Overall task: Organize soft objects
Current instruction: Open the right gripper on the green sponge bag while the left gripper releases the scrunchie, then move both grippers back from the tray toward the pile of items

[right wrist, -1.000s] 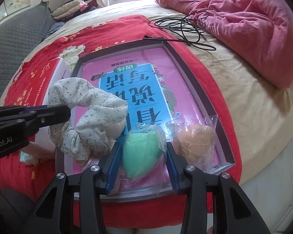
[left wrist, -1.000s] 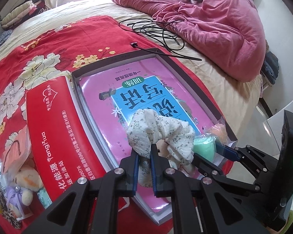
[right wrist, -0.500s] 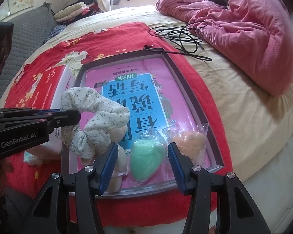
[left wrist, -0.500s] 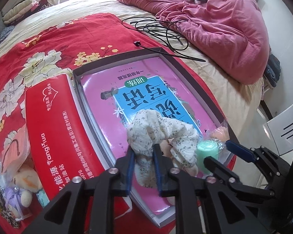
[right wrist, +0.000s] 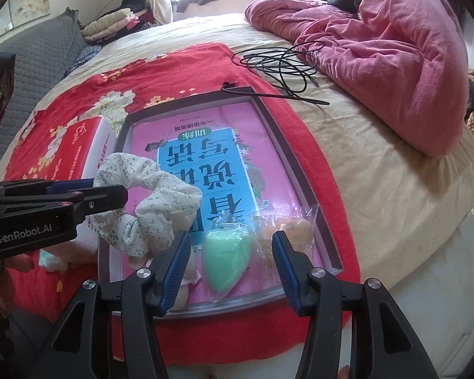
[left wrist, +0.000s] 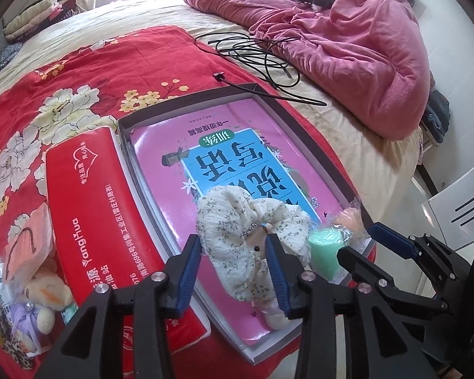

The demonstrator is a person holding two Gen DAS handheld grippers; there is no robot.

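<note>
Lying in tray: floral scrunchie point(left wrist: 252, 221), near front edge, long side set across.
Left gripper point(left wrist: 233, 271): jaws opening, scrunchie between, not squeezed.
Right gripper point(right wrist: 227, 268): spread, over green sponge point(right wrist: 226, 260).
Tray point(right wrist: 295, 170): far half uncovered.

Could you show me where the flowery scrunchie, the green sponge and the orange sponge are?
flowery scrunchie point(left wrist: 256, 221), left wrist view, on its gathered fabric.
green sponge point(right wrist: 226, 263), right wrist view, on its rounded body.
orange sponge point(right wrist: 295, 229), right wrist view, on its top through the wrapper.
</note>
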